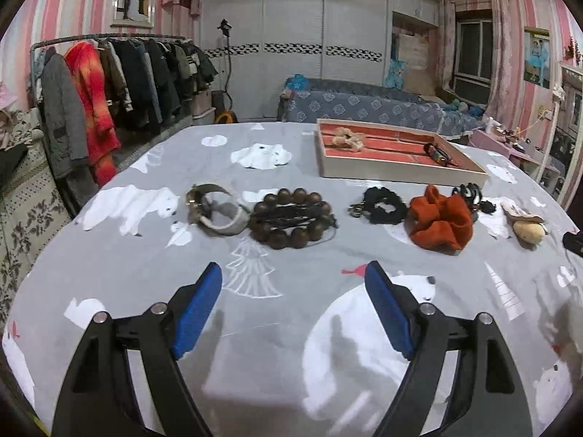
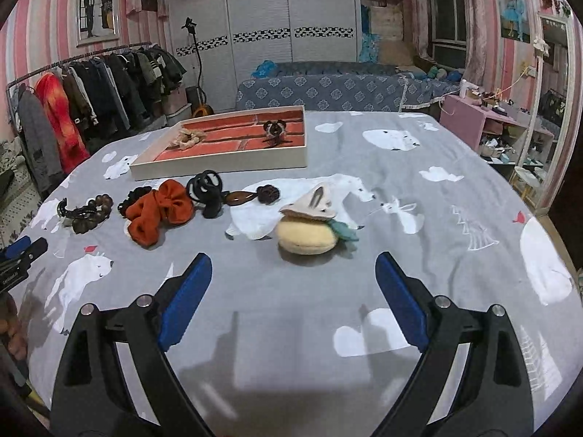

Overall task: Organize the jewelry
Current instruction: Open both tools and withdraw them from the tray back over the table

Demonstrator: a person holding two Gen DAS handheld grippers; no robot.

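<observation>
My left gripper [image 1: 293,273] stands open over the grey bedspread, nothing between its blue pads. Ahead of it lie a grey fur-lined bangle [image 1: 215,209], a dark wooden bead bracelet [image 1: 291,218], a black scrunchie [image 1: 382,205] and an orange scrunchie [image 1: 441,220]. My right gripper [image 2: 293,264] is open too and empty, just short of a yellow plush clip [image 2: 306,236] with a cream rabbit clip [image 2: 315,204] behind it. The red-lined tray [image 1: 400,173] [image 2: 218,173] holds a beige scrunchie [image 2: 187,138] and a small dark hair tie [image 2: 274,130].
A black claw clip [image 2: 207,189] and a brown barrette [image 2: 251,195] lie beside the orange scrunchie [image 2: 160,211]. The left gripper's tip [image 2: 22,251] shows at the right wrist view's left edge. A clothes rack [image 1: 120,83] stands left, a blue sofa [image 1: 364,105] behind.
</observation>
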